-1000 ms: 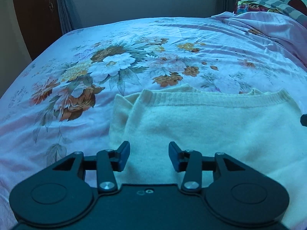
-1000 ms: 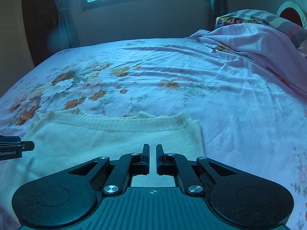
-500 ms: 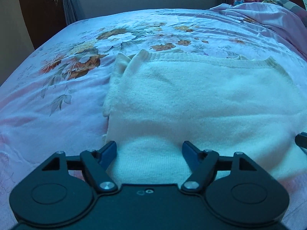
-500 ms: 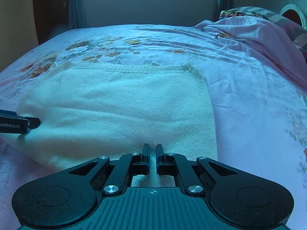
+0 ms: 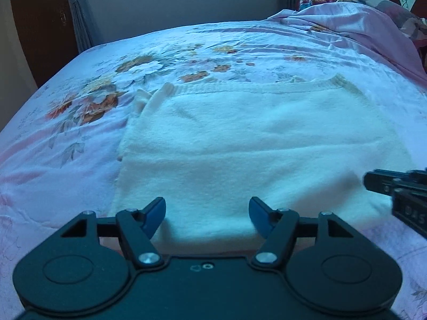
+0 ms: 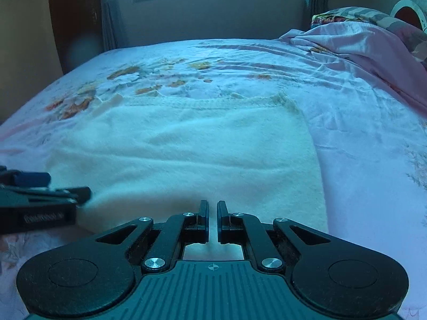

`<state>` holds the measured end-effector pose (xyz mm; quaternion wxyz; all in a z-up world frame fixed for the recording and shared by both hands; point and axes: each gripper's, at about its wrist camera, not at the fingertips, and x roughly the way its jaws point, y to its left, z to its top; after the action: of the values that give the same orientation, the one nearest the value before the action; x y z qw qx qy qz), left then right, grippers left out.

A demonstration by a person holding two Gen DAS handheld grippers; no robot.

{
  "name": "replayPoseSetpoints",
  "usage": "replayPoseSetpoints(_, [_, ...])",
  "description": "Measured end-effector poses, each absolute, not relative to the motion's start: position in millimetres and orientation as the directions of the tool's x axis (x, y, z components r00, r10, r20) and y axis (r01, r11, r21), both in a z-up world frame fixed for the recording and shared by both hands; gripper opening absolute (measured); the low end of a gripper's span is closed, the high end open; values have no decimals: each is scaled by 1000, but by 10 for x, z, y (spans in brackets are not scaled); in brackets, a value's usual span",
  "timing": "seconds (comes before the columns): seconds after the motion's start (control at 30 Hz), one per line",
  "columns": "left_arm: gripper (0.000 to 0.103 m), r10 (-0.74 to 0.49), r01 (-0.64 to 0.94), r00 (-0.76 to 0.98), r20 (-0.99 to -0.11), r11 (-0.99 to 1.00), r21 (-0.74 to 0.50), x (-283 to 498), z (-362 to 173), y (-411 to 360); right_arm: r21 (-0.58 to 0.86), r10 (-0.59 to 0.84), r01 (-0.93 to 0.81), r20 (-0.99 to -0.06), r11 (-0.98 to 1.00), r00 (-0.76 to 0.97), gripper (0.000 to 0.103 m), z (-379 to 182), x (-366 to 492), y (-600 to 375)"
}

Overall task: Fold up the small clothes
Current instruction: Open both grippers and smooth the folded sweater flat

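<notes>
At the far left, the floral bedsheet (image 5: 80, 112) lies bare apart from its printed flowers. Next comes the cream knitted garment (image 5: 240, 138), spread flat on the bed with its ribbed edge away from the cameras and a narrow strip of knit, perhaps a tucked sleeve, peeking out at its far left corner.

The left claw (image 5: 206, 217) sits over the near left edge of the garment; its blue pads (image 5: 154, 213) stand well apart and are closing at this moment, with fabric beneath the gap but nothing pinched between them. Further right, the right claw (image 6: 212, 220) is clenched, with cream fabric showing in the slit between its fingers at the near edge of the garment (it looks pinched there, though the grip point itself is partly hidden by the claw body). At the far right a rumpled pink blanket (image 6: 360, 45) is heaped by the pillows.

As for progress, the garment already reads as a tidy rectangle, so at least one fold seems done. What is left, by my judgement, is for the left claw to take its corner and for another fold to follow.
</notes>
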<state>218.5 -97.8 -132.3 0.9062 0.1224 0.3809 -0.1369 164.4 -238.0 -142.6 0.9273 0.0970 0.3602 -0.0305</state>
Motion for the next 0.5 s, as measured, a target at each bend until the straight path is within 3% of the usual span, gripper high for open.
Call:
replayPoseSetpoints(0.23, [72, -136, 348, 660, -739, 927, 140, 2161, -1536, -1013, 152, 59, 75, -721, 986, 690, 3, -1568, 1880, -2085])
replayPoseSetpoints(0.37, [75, -144, 371, 676, -723, 914, 165, 2070, -1572, -972, 60, 34, 11, -698, 998, 715, 3, -1711, 1673, -2004])
replayPoseSetpoints(0.5, [76, -150, 360, 672, -725, 922, 143, 2048, -1556, -906, 93, 50, 22, -704, 995, 708, 3, -1720, 1555, -2157])
